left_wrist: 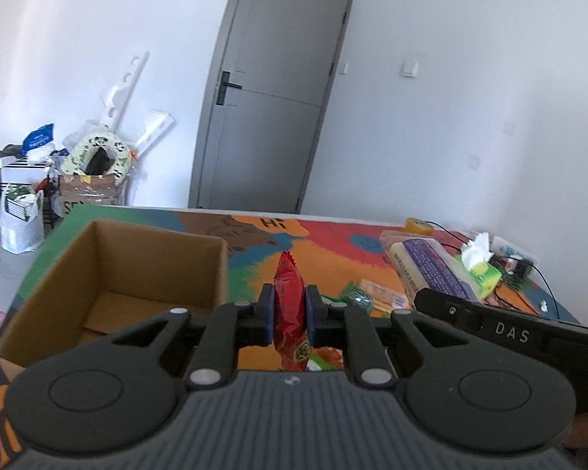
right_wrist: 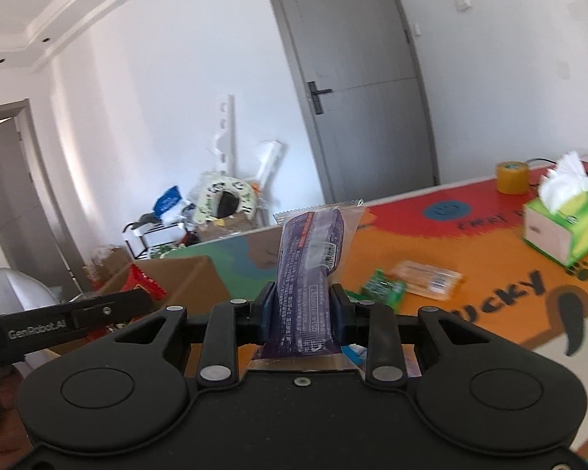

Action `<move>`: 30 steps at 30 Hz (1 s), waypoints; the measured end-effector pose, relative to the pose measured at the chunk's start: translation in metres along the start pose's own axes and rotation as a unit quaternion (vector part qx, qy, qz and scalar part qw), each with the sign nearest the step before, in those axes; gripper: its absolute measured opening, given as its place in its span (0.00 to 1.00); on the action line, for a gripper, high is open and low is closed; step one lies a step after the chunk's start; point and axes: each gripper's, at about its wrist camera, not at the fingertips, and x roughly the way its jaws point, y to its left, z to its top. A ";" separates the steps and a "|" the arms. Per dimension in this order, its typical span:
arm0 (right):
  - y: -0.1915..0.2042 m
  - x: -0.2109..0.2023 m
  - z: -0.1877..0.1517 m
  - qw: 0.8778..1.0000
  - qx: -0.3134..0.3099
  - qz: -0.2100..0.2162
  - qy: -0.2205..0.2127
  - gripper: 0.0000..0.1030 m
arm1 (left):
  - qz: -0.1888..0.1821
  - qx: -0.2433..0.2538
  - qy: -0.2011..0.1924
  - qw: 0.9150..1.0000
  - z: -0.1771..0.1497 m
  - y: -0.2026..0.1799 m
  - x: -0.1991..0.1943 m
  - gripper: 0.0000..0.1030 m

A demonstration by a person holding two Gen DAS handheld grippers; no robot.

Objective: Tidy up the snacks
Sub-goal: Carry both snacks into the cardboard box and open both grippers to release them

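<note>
My left gripper (left_wrist: 289, 311) is shut on a red snack packet (left_wrist: 290, 305) that stands upright between its pads, held above the colourful table. An open cardboard box (left_wrist: 109, 274) sits just to its left, with nothing seen inside it. My right gripper (right_wrist: 302, 313) is shut on a long purple snack packet (right_wrist: 309, 258), also lifted off the table. That purple packet (left_wrist: 427, 266) and the right gripper's black body (left_wrist: 501, 329) show at the right of the left wrist view. A green packet (right_wrist: 384, 286) and an orange packet (right_wrist: 427, 280) lie on the table.
A green tissue box (right_wrist: 560, 231) and a roll of yellow tape (right_wrist: 511, 176) stand on the table's far right, near black cables (left_wrist: 529, 270). Behind the table is a grey door (left_wrist: 270, 98) and a pile of bags and a carton (left_wrist: 90, 180) by the wall.
</note>
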 end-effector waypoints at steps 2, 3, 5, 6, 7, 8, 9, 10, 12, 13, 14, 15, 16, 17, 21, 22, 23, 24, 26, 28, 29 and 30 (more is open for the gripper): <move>0.006 0.004 0.001 1.000 0.000 0.007 0.000 0.29 | 0.007 -0.004 -0.005 1.000 0.003 0.006 -0.002 0.14; 0.008 0.005 0.002 1.000 0.001 0.011 0.000 0.29 | 0.010 -0.006 -0.007 1.000 0.004 0.011 -0.005 0.14; 0.013 0.009 0.003 1.000 0.001 0.020 0.000 0.29 | 0.018 -0.011 -0.012 1.000 0.006 0.019 -0.007 0.14; 0.015 0.011 0.005 1.000 0.002 0.024 0.001 0.29 | 0.022 -0.014 -0.013 1.000 0.008 0.022 -0.008 0.14; 0.018 0.013 0.005 1.000 0.001 0.028 0.001 0.29 | 0.027 -0.017 -0.014 0.999 0.009 0.026 -0.009 0.14; 0.022 0.016 0.005 1.000 -0.001 0.031 0.002 0.29 | 0.032 -0.020 -0.015 0.999 0.010 0.031 -0.009 0.14; 0.025 0.018 0.006 0.999 -0.003 0.033 0.004 0.29 | 0.036 -0.023 -0.015 0.999 0.010 0.034 -0.010 0.14; 0.028 0.021 0.007 0.999 -0.004 0.035 0.005 0.29 | 0.040 -0.025 -0.016 0.999 0.010 0.039 -0.011 0.14; 0.036 0.023 0.006 0.999 -0.003 0.041 0.006 0.29 | 0.049 -0.029 -0.018 0.998 0.012 0.047 -0.012 0.14; 0.039 0.025 0.006 0.999 -0.003 0.044 0.007 0.29 | 0.052 -0.032 -0.019 0.998 0.012 0.052 -0.012 0.14; 0.042 0.027 0.006 0.999 -0.004 0.047 0.008 0.29 | 0.055 -0.034 -0.018 0.998 0.012 0.055 -0.012 0.14; 0.045 0.029 0.005 0.999 -0.005 0.049 0.009 0.29 | 0.059 -0.037 -0.017 0.997 0.013 0.059 -0.012 0.14; 0.049 0.031 0.005 0.999 -0.006 0.052 0.010 0.29 | 0.062 -0.038 -0.017 0.997 0.013 0.064 -0.012 0.14; 0.052 0.033 0.006 0.998 -0.007 0.055 0.011 0.29 | 0.065 -0.040 -0.016 0.997 0.014 0.068 -0.011 0.14; 0.064 0.041 0.007 0.998 -0.011 0.063 0.015 0.29 | 0.074 -0.044 -0.012 0.996 0.014 0.079 -0.007 0.14; 0.067 0.044 0.007 0.998 -0.012 0.064 0.017 0.29 | 0.075 -0.046 -0.011 0.996 0.014 0.082 -0.005 0.14; 0.070 0.046 0.007 0.998 -0.014 0.065 0.018 0.29 | 0.077 -0.049 -0.010 0.996 0.014 0.085 -0.004 0.14; 0.074 0.047 0.008 0.998 -0.015 0.066 0.019 0.29 | 0.078 -0.051 -0.008 0.996 0.014 0.088 -0.002 0.14; 0.080 0.051 0.007 0.997 -0.019 0.068 0.022 0.29 | 0.080 -0.054 -0.001 0.995 0.013 0.094 0.002 0.14; 0.086 0.054 0.007 0.997 -0.020 0.071 0.025 0.29 | 0.088 -0.056 0.004 0.995 0.013 0.098 0.004 0.18; 0.089 0.056 0.007 0.997 -0.021 0.073 0.026 0.29 | 0.094 -0.053 0.003 0.994 0.012 0.098 0.003 0.18; 0.091 0.057 0.008 0.997 -0.022 0.075 0.027 0.29 | 0.094 -0.052 0.003 0.994 0.012 0.099 0.001 0.19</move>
